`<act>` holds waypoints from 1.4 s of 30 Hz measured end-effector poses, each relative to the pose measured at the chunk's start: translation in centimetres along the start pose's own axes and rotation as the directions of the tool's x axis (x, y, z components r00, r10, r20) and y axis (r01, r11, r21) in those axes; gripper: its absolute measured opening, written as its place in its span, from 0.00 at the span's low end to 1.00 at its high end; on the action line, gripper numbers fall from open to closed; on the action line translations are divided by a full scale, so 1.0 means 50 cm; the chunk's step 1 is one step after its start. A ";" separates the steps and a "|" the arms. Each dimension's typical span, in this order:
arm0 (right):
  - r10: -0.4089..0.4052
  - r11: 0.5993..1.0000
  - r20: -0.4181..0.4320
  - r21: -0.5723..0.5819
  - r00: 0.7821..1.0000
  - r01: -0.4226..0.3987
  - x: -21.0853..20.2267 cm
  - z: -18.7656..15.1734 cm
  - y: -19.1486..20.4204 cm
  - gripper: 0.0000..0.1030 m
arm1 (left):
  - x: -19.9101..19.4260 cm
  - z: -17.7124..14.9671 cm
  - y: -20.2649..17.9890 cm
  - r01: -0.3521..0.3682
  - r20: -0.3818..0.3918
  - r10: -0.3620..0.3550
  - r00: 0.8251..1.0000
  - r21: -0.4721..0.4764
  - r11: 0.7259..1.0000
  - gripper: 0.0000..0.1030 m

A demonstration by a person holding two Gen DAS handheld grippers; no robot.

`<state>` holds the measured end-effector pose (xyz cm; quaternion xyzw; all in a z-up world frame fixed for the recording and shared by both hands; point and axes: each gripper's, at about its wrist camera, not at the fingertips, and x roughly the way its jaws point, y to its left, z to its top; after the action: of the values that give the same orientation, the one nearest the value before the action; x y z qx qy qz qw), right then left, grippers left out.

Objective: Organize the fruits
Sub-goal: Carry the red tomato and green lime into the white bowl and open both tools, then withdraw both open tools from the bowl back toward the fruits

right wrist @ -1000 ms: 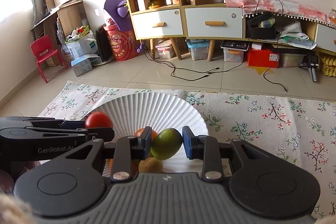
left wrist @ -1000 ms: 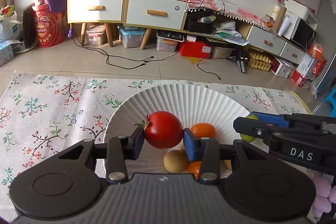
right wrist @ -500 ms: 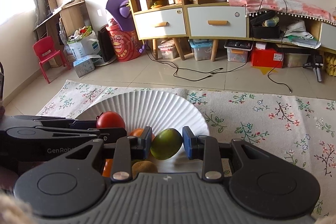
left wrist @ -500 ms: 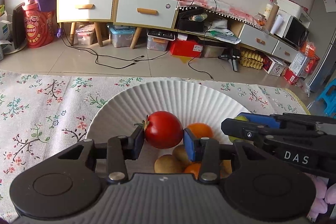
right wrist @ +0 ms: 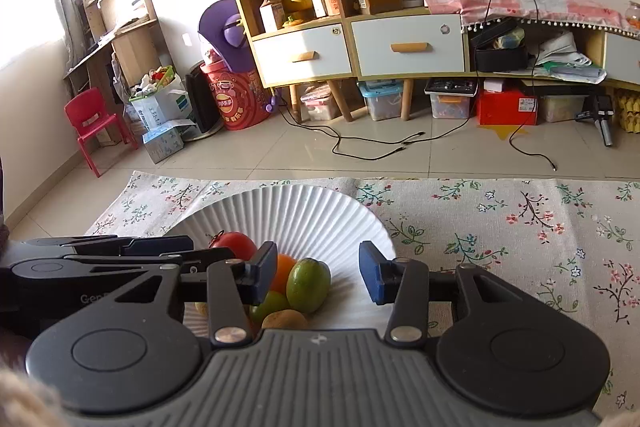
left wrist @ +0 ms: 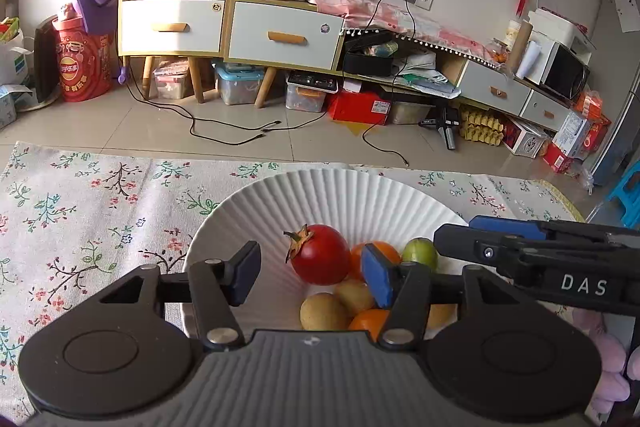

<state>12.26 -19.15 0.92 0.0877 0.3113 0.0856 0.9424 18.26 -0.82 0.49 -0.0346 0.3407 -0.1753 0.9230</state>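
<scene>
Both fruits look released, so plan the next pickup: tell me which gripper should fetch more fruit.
Probably the right gripper. Both grippers' jaws are open over the white plate, but only the right wrist view shows open cloth beside it. No loose fruit is visible, so this is a guess.

So in the white plate (left wrist: 320,195): one red tomato (left wrist: 320,259), two oranges (left wrist: 374,255), two green fruits (right wrist: 308,285), at least two brown kiwis (left wrist: 324,311). Two grippers.
</scene>
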 end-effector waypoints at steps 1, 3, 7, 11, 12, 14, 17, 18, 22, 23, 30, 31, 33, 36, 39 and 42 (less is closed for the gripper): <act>-0.002 1.000 0.001 -0.001 1.000 0.002 -0.004 -0.001 0.001 0.43 | -0.004 -0.002 -0.001 -0.002 0.000 0.002 1.000 0.003 1.000 0.55; -0.005 1.000 0.001 -0.004 1.000 0.005 -0.012 -0.002 0.002 0.47 | -0.012 -0.006 -0.001 -0.008 -0.001 0.008 1.000 0.010 1.000 0.59; -0.011 1.000 0.010 0.000 1.000 0.011 -0.033 -0.005 0.002 0.55 | -0.033 -0.017 -0.001 -0.019 0.001 0.019 1.000 0.014 1.000 0.66; -0.014 1.000 0.014 0.004 1.000 0.014 -0.055 -0.010 0.004 0.61 | -0.056 -0.029 -0.006 -0.029 -0.002 0.029 1.000 0.026 0.999 0.73; -0.013 1.000 0.016 0.004 1.000 0.013 -0.062 -0.012 0.005 0.63 | -0.062 -0.032 -0.007 -0.030 -0.003 0.030 1.000 0.029 0.999 0.76; -0.010 1.000 0.013 0.002 1.000 0.010 -0.072 -0.017 0.007 0.66 | -0.075 -0.037 -0.010 -0.020 -0.010 0.021 1.000 0.033 0.999 0.81; 0.002 1.000 0.007 -0.005 1.000 -0.002 -0.090 -0.023 0.012 0.70 | -0.095 -0.046 -0.010 -0.010 -0.011 0.010 1.000 0.029 1.000 0.85; 0.004 1.000 0.007 -0.007 1.000 -0.004 -0.096 -0.025 0.013 0.72 | -0.100 -0.047 -0.010 -0.008 -0.011 0.008 1.000 0.028 1.000 0.86; 0.007 1.000 0.009 -0.017 1.000 -0.007 -0.120 -0.034 0.016 0.77 | -0.123 -0.060 -0.017 -0.014 -0.015 0.015 1.000 0.032 0.999 0.89; 0.006 1.000 0.008 -0.020 1.000 -0.005 -0.125 -0.036 0.017 0.78 | -0.128 -0.064 -0.019 -0.016 -0.018 0.016 1.000 0.036 0.999 0.91; -0.005 1.000 0.000 -0.029 1.000 0.005 -0.155 -0.061 0.016 0.86 | -0.164 -0.099 -0.027 -0.026 -0.026 0.028 0.999 0.056 0.998 0.95; -0.005 1.000 -0.002 -0.029 1.000 0.005 -0.157 -0.064 0.016 0.86 | -0.167 -0.104 -0.029 -0.028 -0.030 0.030 0.999 0.060 0.998 0.95; -0.003 1.000 -0.007 -0.027 1.000 0.003 -0.162 -0.069 0.013 0.87 | -0.173 -0.116 -0.030 -0.032 -0.036 0.034 0.999 0.067 0.997 0.95; -0.002 1.000 -0.016 -0.024 1.000 0.001 -0.166 -0.080 0.010 0.89 | -0.180 -0.131 -0.032 -0.040 -0.042 0.044 0.998 0.078 0.996 0.96; -0.005 1.000 -0.024 -0.027 1.000 0.005 -0.169 -0.093 0.009 0.90 | -0.183 -0.147 -0.036 -0.049 -0.048 0.054 0.997 0.084 0.995 0.96; -0.009 1.000 -0.032 -0.025 0.999 0.008 -0.169 -0.104 0.008 0.91 | -0.188 -0.165 -0.037 -0.055 -0.054 0.059 0.997 0.077 0.996 0.96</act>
<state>2.40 -20.02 1.75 0.0731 0.3257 0.0870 0.9386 5.77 1.16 0.33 0.0148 0.3603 -0.1626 0.9184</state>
